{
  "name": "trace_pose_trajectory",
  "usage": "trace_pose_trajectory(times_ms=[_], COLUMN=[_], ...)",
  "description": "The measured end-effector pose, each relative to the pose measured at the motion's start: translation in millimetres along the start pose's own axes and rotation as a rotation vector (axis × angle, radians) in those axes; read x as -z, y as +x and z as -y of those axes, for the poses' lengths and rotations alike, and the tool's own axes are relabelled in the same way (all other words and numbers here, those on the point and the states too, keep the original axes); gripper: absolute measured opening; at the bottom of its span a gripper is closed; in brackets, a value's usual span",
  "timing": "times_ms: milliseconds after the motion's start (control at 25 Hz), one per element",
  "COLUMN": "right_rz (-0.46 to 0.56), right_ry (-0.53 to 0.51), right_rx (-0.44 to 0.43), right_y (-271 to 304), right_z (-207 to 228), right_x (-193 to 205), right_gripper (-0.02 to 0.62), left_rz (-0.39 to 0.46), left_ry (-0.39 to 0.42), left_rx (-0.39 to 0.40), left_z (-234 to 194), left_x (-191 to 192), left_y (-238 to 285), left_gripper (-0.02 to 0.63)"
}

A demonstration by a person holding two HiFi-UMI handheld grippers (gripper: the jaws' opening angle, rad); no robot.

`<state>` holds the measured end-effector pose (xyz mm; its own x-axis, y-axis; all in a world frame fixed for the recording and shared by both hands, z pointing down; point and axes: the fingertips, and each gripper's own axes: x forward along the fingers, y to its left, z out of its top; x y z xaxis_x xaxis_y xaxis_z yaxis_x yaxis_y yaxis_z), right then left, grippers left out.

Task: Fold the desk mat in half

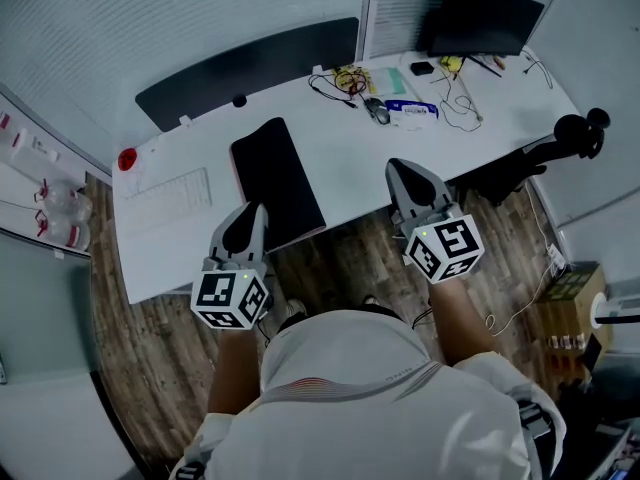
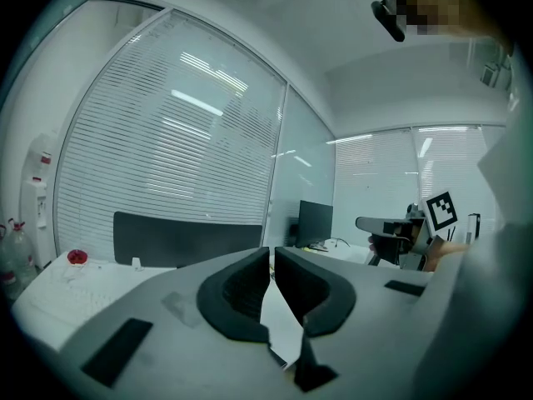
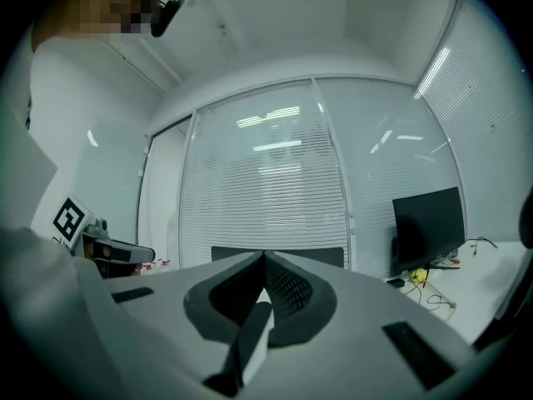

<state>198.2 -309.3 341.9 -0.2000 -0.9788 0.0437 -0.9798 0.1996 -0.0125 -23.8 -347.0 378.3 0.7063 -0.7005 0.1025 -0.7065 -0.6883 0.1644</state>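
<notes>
The dark desk mat (image 1: 277, 183) lies flat at the front edge of the white desk (image 1: 345, 158), left of centre, with a reddish rim along its left side. The 2 grippers hang over that front edge. The left gripper (image 1: 245, 223) and the right gripper (image 1: 415, 180) each have their jaws closed on nothing. A keyboard (image 1: 170, 196) sits near the left edge.

White desk (image 1: 350, 158) with dark desk mat (image 1: 277, 181), white keyboard (image 1: 172, 196), mouse (image 1: 377, 111), cables (image 1: 345, 80), monitor (image 1: 485, 18).
</notes>
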Motion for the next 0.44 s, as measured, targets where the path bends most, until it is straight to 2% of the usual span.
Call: trace_pose_trajectory(times_ms=[440], right_rz=[-0.017], right_ry=[-0.021], right_rx=[-0.043], right_y=[-3], right_z=[-13], right_x=[4], right_gripper=[0.052], left_rz=[0.0], left_ry=[-0.011], left_rx=[-0.015], left_z=[3], left_x=[3], left_y=[-11], left_gripper=[0.029])
